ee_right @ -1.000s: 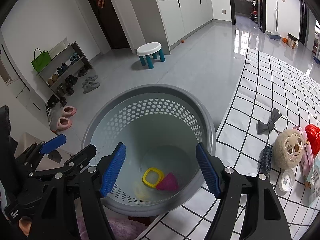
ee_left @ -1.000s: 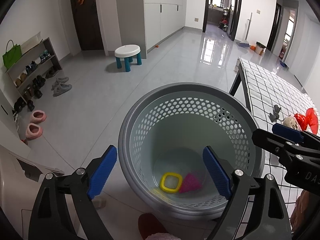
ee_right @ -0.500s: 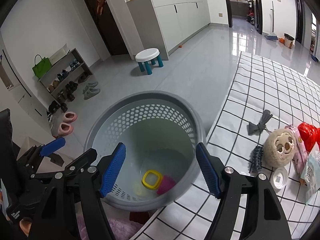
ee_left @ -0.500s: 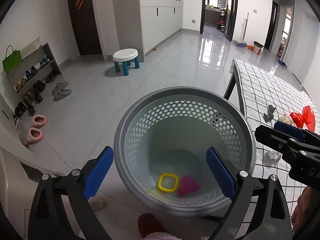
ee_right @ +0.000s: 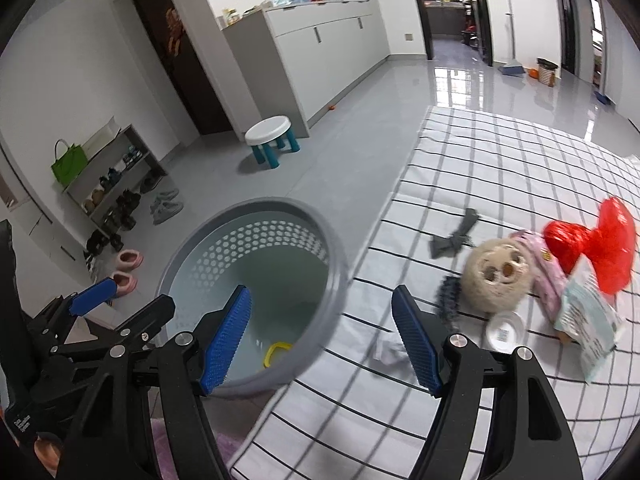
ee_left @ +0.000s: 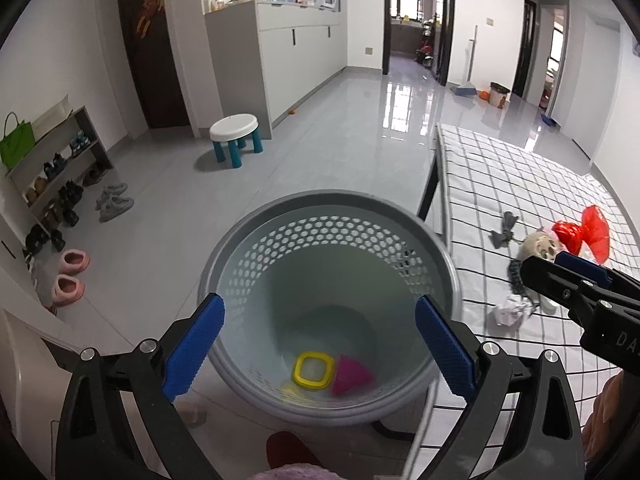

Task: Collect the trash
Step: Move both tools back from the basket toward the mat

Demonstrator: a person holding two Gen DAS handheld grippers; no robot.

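A grey perforated basket [ee_left: 328,200] [ee_right: 256,204] stands on the floor against the checked table [ee_left: 500,168] [ee_right: 500,160]. In it lie a yellow square ring [ee_left: 313,370] [ee_right: 278,352] and a pink triangular piece [ee_left: 352,376]. My left gripper [ee_left: 319,299] hangs above the basket, its jaws opening with nothing between them. My right gripper [ee_right: 321,289] is open and empty, straddling the basket rim and the table edge. A crumpled white paper [ee_left: 508,314] [ee_right: 386,350] lies on the cloth just beyond its right finger. A red plastic wrapper [ee_right: 592,248], a white cap [ee_right: 505,330] and a printed packet [ee_right: 588,320] lie farther right.
A round plush toy [ee_right: 496,276], a grey bow [ee_right: 456,236] and a dark hair clip [ee_right: 448,300] also sit on the cloth. On the floor are a white stool [ee_left: 234,130], a shoe rack [ee_left: 52,172], pink slippers [ee_left: 70,276] and grey cabinets [ee_left: 296,44].
Both grippers have pulled up and back from the basket, which looks smaller now. The right view has swung right over the table. The left jaws have spread a little wider.
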